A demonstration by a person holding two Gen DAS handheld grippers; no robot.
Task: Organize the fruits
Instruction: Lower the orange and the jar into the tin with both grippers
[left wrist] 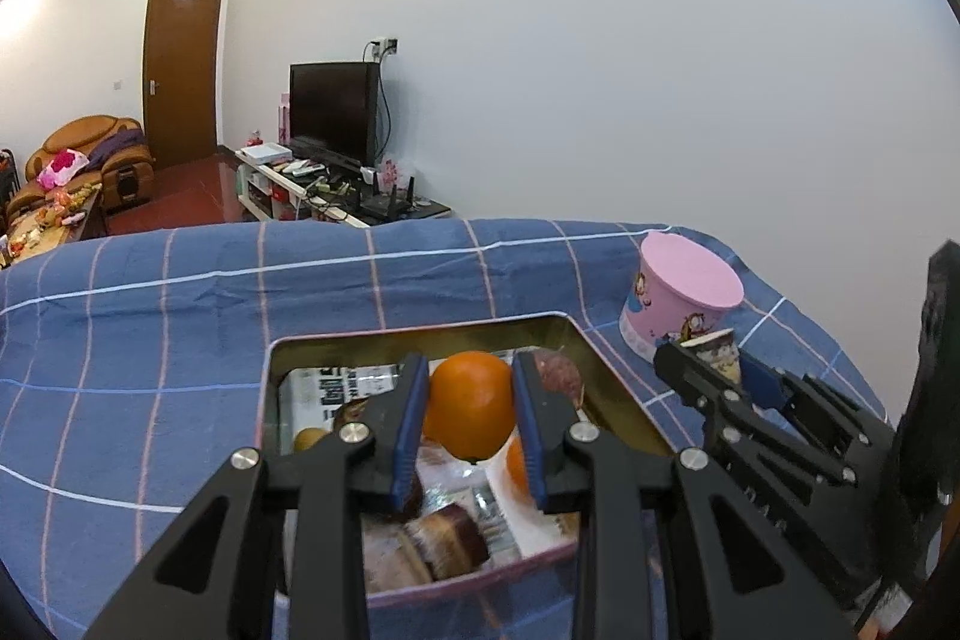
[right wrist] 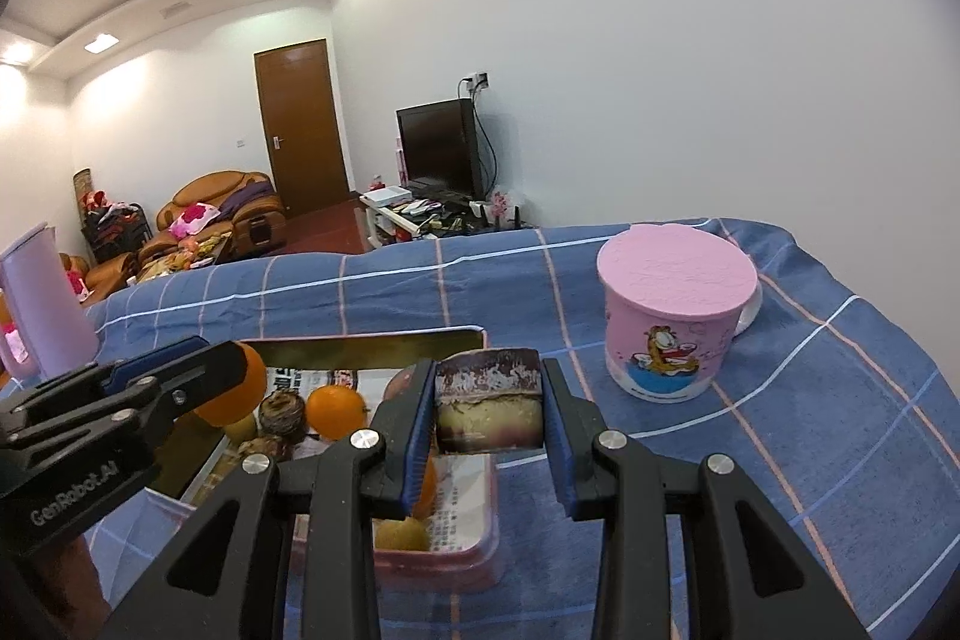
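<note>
The left gripper (left wrist: 471, 421) — marked "GenRobot.AI" — clamps an orange (left wrist: 471, 403) above the tin (left wrist: 420, 331), while the right gripper (right wrist: 489, 403) pinches a chocolate-topped cake piece (right wrist: 489, 403) near the pink Garfield cup (right wrist: 675, 322).

left wrist: close over tin (left wrist: 612, 370), facing TV wall | right wrist: likewise, shares tin

Bright ceiling lights, sharp pics, fisheye-warped edges.
</note>
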